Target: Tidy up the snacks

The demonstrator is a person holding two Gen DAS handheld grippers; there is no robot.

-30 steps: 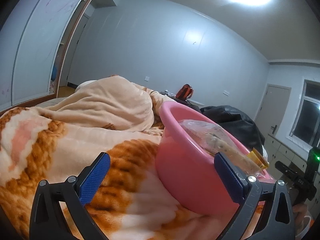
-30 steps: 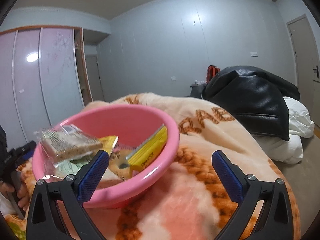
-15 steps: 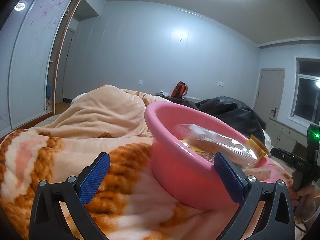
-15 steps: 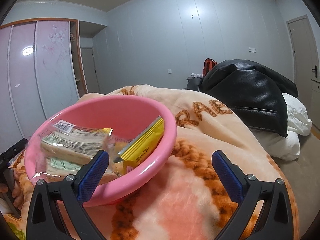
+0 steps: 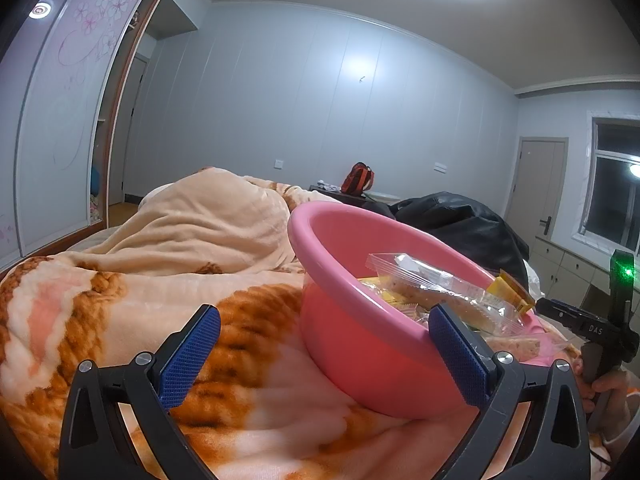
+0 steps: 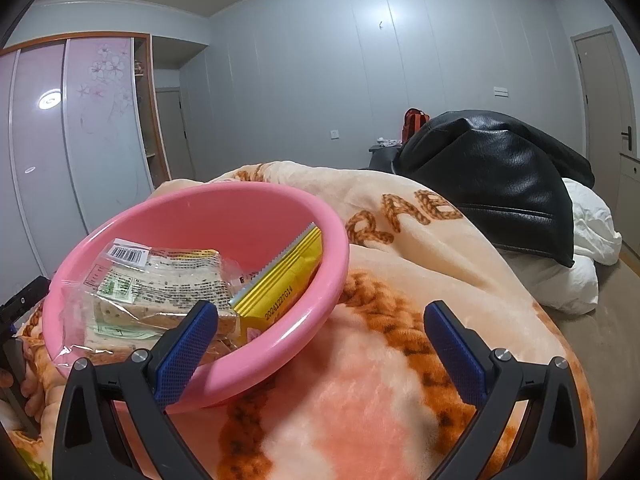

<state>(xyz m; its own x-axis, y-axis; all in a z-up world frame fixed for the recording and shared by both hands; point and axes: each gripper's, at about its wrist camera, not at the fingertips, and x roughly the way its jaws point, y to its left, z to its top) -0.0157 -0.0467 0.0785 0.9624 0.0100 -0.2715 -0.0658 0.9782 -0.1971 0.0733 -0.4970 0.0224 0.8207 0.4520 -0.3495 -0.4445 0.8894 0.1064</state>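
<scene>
A pink plastic basin sits on a blanket-covered bed. It holds a clear-wrapped sandwich, a yellow snack packet leaning on its rim, and other wrapped snacks beneath. My left gripper is open and empty, low at the basin's left side. My right gripper is open and empty, at the basin's front right rim. The right gripper's body also shows in the left wrist view.
An orange, peach and white fleece blanket covers the bed in humps. A black leather jacket and white bedding lie at the right. A wardrobe with sliding doors stands at the left.
Both grippers have drawn back and risen a little from the basin, so more of its inside shows. The sandwich now lies flatter in the basin. Both stay open.
</scene>
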